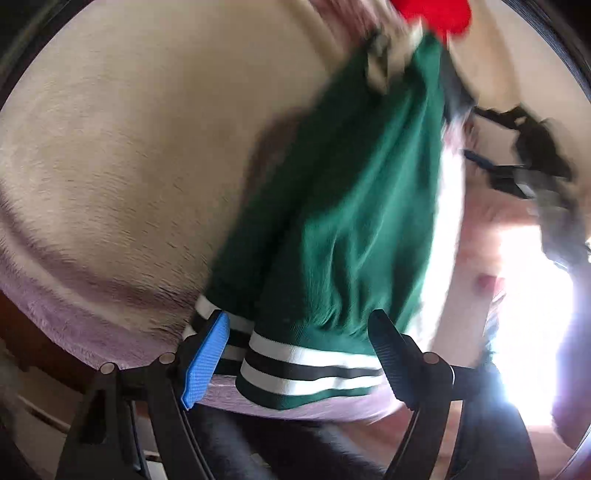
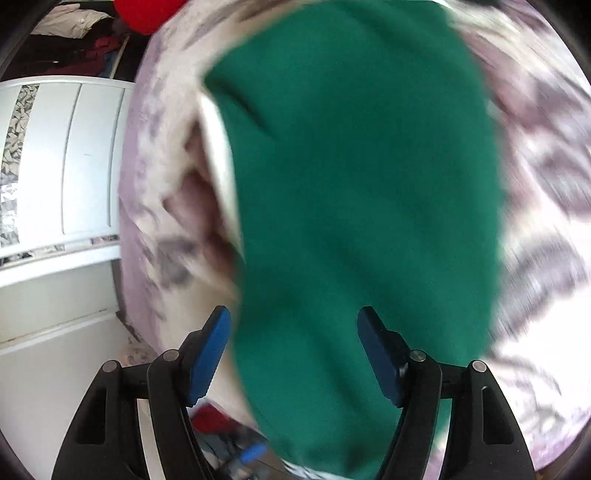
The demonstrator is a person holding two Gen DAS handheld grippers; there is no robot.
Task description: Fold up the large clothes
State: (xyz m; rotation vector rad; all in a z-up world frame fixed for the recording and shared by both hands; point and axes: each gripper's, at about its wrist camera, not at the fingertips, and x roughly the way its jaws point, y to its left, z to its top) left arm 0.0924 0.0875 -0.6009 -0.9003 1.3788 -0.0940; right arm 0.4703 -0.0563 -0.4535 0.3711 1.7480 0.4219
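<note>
Green knit garment [image 1: 343, 206] with black-and-white striped hem [image 1: 306, 360] lies in a long fold on the plush blanket-covered bed [image 1: 122, 155], hem at the near edge. Left tool [image 1: 299, 354] is released, jaws spread either side of the hem, pads clear. Right tool [image 2: 293, 354] is likewise released above the green cloth [image 2: 362, 192]. Risk: the overhanging hem may slide off; a shallow pinch would catch one layer and undo the fold.

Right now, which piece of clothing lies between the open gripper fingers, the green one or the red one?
The green garment with the black-and-white striped hem; the red item sits far off at the bed's far edge.
</note>
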